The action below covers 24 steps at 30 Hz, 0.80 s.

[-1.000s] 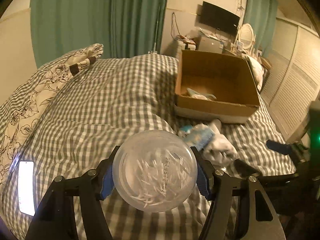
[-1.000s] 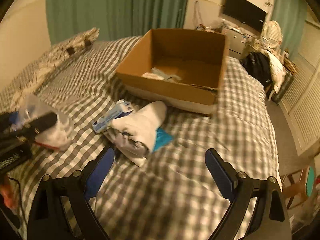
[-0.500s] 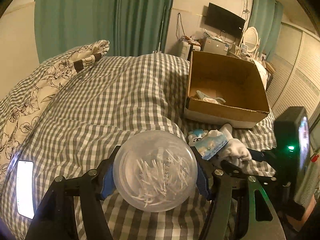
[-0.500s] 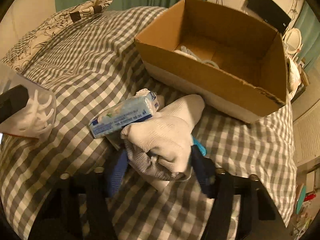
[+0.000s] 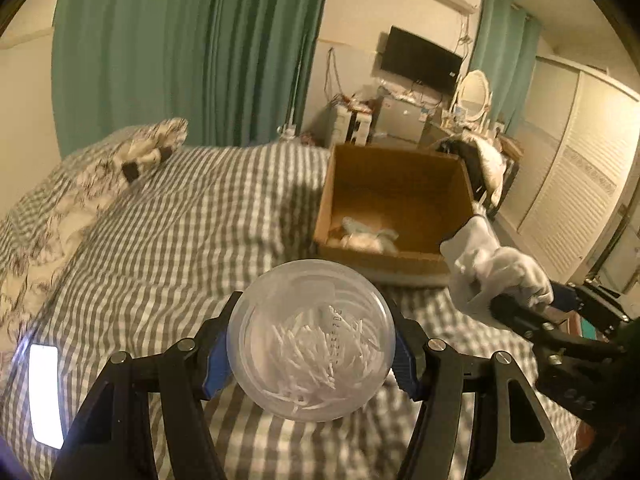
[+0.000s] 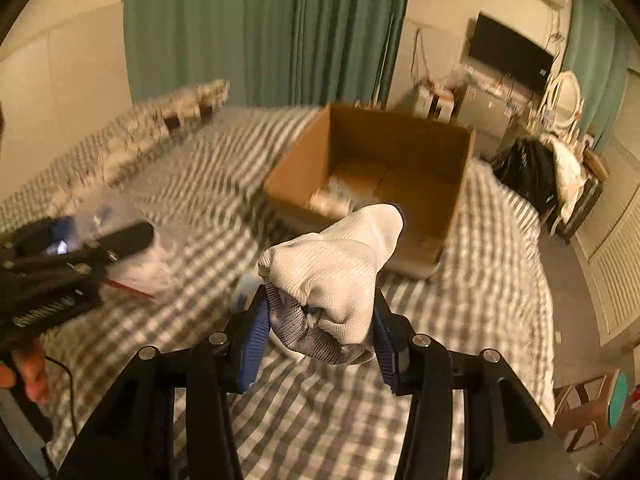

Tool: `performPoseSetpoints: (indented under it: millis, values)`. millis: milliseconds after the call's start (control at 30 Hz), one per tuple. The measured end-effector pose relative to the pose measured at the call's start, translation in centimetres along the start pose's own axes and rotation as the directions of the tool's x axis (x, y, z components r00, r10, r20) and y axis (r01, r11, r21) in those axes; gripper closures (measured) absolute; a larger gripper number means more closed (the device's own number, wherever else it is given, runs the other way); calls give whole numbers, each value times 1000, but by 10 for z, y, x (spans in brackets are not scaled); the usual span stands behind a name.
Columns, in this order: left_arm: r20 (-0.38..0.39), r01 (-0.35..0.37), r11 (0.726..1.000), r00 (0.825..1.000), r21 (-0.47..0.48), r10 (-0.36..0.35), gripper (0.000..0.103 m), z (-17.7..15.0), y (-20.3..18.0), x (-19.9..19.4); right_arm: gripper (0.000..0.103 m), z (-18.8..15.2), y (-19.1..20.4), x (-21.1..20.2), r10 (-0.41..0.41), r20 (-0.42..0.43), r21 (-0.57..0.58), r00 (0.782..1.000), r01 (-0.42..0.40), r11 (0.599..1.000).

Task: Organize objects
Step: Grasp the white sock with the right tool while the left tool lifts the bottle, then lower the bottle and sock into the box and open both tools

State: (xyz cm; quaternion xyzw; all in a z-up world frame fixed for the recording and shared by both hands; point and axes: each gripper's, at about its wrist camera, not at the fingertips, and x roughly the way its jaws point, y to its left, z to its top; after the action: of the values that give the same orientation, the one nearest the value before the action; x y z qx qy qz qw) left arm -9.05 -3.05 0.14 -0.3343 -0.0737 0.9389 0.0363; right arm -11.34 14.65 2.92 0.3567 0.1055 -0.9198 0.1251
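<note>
The left gripper [image 5: 312, 354] is clamped on a clear round tub of floss picks [image 5: 311, 346], its blue pads pressing the curved sides, the tub lifted above the checked bedspread [image 5: 180, 248]. Ahead of these tongs and a little to their right sits the open cardboard box [image 5: 394, 216], with a few pale items already lying inside near its front wall. Further right, the right gripper [image 6: 318, 320] has just been closing and now squeezes a bundled white glove [image 6: 332, 264], raised off the bed with the box straight ahead of it.

Risks, as I judge them: the tub is smooth and round, held only at two narrow spots, so a tilt or jolt on the way to the box could let it roll out of the pads. The glove is soft and held by a bunched part only, so it may sag, slip free, or snag the box's near rim if carried too low. The two tongs are close together and could knock each other over the box
</note>
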Motion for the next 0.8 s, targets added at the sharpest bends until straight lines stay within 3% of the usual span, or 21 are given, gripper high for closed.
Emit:
performPoseSetpoints:
  millis: [167, 333, 567, 800]
  values:
    - [56, 33, 999, 998, 22, -35, 37, 35, -19, 7, 57, 27, -19, -20, -17, 89, 14, 996, 16, 1000]
    - [83, 64, 998, 994, 29, -67, 37, 67, -31, 33, 57, 52, -40, -12, -46, 130, 27, 990, 43, 999]
    - [96, 102, 994, 990, 45, -106, 37, 109, -46, 94, 57, 89, -64, 28, -104, 151, 24, 983, 101, 995]
    - [68, 131, 990, 989, 47, -134, 37, 117, -51, 161, 55, 108, -85, 93, -124, 122, 33, 985, 121, 992]
